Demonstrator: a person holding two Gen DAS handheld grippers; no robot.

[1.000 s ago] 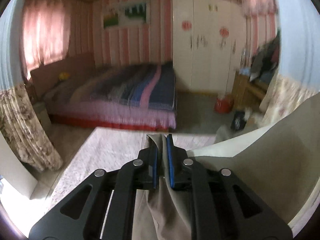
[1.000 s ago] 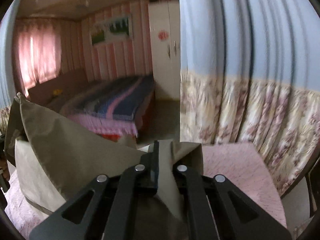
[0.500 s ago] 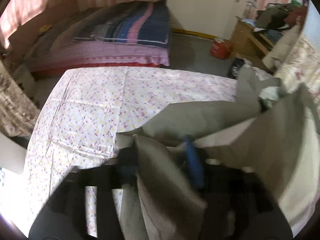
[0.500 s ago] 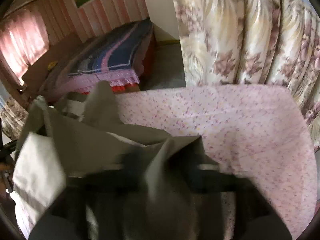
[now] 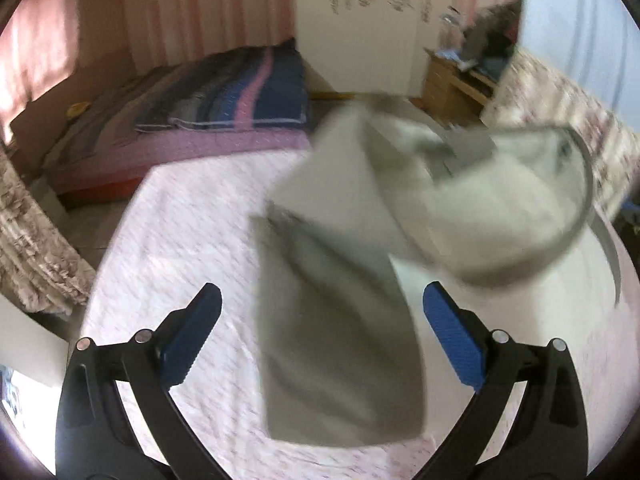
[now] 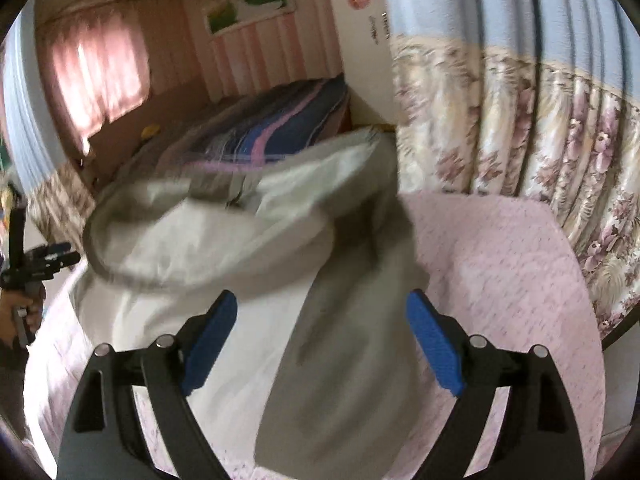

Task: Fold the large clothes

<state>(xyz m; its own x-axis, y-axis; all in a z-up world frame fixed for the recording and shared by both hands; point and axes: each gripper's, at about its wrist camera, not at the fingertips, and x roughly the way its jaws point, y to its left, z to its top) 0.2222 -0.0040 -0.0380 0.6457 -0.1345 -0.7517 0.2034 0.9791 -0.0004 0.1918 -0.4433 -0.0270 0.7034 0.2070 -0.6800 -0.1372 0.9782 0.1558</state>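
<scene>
- At the far left of the right-wrist view we see a hand [image 6: 22, 312] gripping the handle of the left tongs [image 5: 322, 312].
- Our left tongs are spreading apart, blue pads [image 5: 192, 336] clear of the cloth; a grey-beige trouser leg lies loose between them.
- The trousers [image 5: 340, 320], blurred, lie on the pink flowered tabletop [image 5: 180, 240], waist end billowed farther off.
- Our right tongs [image 6: 322, 324] are likewise widening, released, the other leg [image 6: 328, 380] between them untouched.
- A bed [image 6: 280, 128] stands behind; a flowered curtain [image 6: 540, 140] hangs at right.
</scene>
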